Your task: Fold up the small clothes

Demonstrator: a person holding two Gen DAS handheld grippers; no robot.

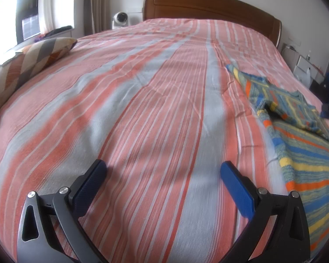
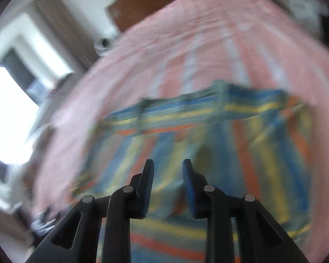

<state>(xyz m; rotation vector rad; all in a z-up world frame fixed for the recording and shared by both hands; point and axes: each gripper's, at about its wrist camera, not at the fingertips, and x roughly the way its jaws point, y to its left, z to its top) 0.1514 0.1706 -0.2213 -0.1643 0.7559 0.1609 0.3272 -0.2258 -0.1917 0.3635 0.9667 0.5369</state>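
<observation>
Jaws of the left gripper [image 1: 163,171] are standing wide open, nothing between them, hovering over bare bedspread [image 1: 142,87]. Its 2 fingers [image 1: 236,188] are showing flat blue pads with a fine dotted grip texture, mounted on black and grey metal linkages with round silver pins.

Jaws of the right gripper [image 2: 167,164] are sitting at a narrow gap, partly open, with no fabric pinched between the pads; the view is heavily motion-blurred, so contact with the cloth below cannot be confirmed. This gripper is pointing down over the striped garment [image 2: 208,142].

That garment [image 1: 296,131] is lying on the bed's right side as seen from the left wrist, just beside the left gripper's right finger but not touching it. It is a knitted piece, chunky weave, bands of blue, yellow, orange and grey-green, part of it folded over on top and a sleeve-like strip running away up the bed.

Bedspread is a woven cotton-looking cover, coral-pink and pale grey stripes, lightly wrinkled. A curved wooden headboard [image 1: 208,6] is closing off the far end, and a patterned cushion [image 1: 33,61] is resting at the left edge.
</observation>
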